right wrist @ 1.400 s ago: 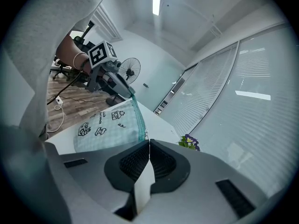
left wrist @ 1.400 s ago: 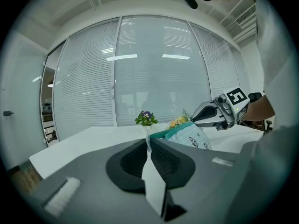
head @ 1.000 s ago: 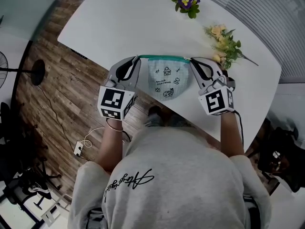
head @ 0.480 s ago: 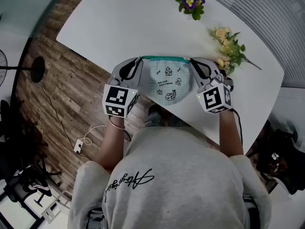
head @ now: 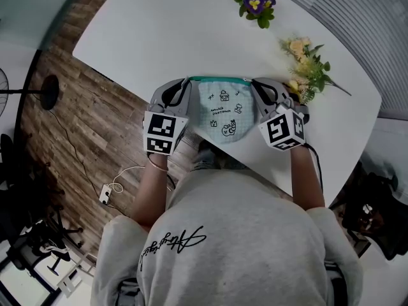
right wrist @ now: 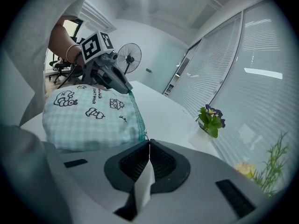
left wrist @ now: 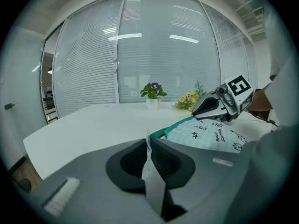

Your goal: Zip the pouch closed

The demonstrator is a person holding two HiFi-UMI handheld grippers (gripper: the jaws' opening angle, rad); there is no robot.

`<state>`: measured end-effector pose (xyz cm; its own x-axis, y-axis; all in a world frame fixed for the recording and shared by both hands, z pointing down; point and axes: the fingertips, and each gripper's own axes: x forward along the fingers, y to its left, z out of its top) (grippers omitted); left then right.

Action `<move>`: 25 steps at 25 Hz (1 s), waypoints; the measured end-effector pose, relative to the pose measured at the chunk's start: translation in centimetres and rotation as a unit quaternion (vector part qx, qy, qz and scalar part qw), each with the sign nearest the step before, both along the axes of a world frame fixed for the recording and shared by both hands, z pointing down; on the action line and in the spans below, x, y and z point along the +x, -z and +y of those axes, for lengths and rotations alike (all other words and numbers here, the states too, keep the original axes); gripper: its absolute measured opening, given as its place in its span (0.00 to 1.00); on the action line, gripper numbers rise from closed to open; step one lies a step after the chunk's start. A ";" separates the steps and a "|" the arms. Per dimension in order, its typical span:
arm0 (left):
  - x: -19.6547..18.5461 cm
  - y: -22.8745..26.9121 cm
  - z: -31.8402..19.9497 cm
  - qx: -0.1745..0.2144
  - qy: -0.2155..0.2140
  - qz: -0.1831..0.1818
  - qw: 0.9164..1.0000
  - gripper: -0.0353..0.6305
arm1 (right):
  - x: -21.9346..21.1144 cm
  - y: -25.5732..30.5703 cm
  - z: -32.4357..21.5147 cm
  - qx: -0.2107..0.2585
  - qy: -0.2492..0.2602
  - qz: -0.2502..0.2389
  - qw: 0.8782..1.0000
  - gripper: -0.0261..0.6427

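Left gripper: my left gripper (head: pixel 185 81) has its jaws pressed together on the left end of the pouch's top edge. In its own view a pale scrap of fabric pokes up where they meet.
Why it holds there: I judge this end is the anchor, so the zip line cannot bunch up when the other end is pulled.
Pouch: the pouch (head: pixel 224 110), pale checked cloth with small drawings, hangs between both grippers at the near edge of the table (head: pixel 159 24), right in front of me. I cannot tell whether its belly rests on the tabletop.
Zip: the teal zip band (head: pixel 220 78) runs straight and taut from one gripper to the other. From above it reads as one closed line, but I cannot make out the slider.
Right gripper: my right gripper (head: pixel 254 81) is clamped tight on the right end of that band. I cannot tell whether it pinches the pull or only cloth.
Why it holds there: tension against the left end keeps the band flat.
Flowers: the purple flower pot (head: pixel 255 4) and the yellow flower spray (head: pixel 305 59) sit further back and to the right, clear of my working line.
Count: one pouch, one zip band, two grippers, one table, two lots of flowers.
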<state>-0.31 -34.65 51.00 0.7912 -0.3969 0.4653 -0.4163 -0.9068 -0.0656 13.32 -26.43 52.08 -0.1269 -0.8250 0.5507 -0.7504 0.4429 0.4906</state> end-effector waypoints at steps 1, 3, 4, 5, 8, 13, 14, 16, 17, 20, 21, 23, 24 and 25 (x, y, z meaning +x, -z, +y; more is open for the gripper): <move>0.0 -0.2 0.0 0.002 -0.001 -0.006 1.000 0.09 | 0.0 -0.2 0.0 -0.003 0.000 0.001 1.000 0.05; 0.1 -0.5 -0.1 0.007 -0.002 -0.017 1.000 0.09 | 0.0 -0.6 -0.1 -0.010 -0.001 0.004 1.000 0.05; 0.1 -0.6 -0.1 0.008 -0.003 -0.022 1.000 0.09 | 0.0 -0.7 -0.1 -0.013 -0.001 0.005 1.000 0.05; 0.1 -0.8 -0.2 0.009 -0.003 -0.027 1.000 0.09 | -0.1 -0.9 -0.2 -0.015 -0.001 0.006 1.000 0.05; 0.0 -1.2 -0.2 0.010 -0.003 -0.038 0.999 0.09 | -0.1 -1.2 -0.3 -0.023 -0.001 0.010 1.000 0.05; -0.1 -1.5 -0.2 0.015 -0.006 -0.060 0.998 0.09 | -0.2 -1.6 -0.4 -0.038 -0.002 0.016 0.999 0.05; -0.1 -1.6 -0.1 0.016 -0.007 -0.065 0.998 0.09 | -0.2 -1.7 -0.4 -0.043 -0.002 0.018 0.999 0.05; 0.1 -1.7 -0.1 0.018 -0.008 -0.074 0.997 0.09 | -0.1 -2.0 -0.4 -0.051 -0.002 0.020 0.998 0.05; 0.1 -1.8 -0.1 0.018 -0.008 -0.079 0.997 0.09 | -0.1 -2.0 -0.4 -0.054 -0.003 0.020 0.998 0.05; 0.0 -2.2 0.0 0.025 -0.010 -0.098 0.995 0.09 | -0.1 -2.0 -0.5 -0.059 -0.006 0.018 0.998 0.05; 0.0 -2.3 0.0 0.028 -0.010 -0.103 0.994 0.09 | -0.1 -2.1 -0.5 -0.060 -0.007 0.018 0.998 0.05; 0.1 -2.5 0.0 0.034 -0.010 -0.112 0.993 0.09 | 0.0 -2.2 -0.6 -0.063 -0.008 0.017 0.998 0.05; 0.2 -2.6 0.0 0.036 -0.009 -0.115 0.993 0.09 | 0.1 -2.2 -0.6 -0.064 -0.009 0.015 0.998 0.05; 0.1 -2.6 0.0 0.037 -0.008 -0.118 0.992 0.09 | 0.0 -2.2 -0.6 -0.065 -0.010 0.011 0.998 0.05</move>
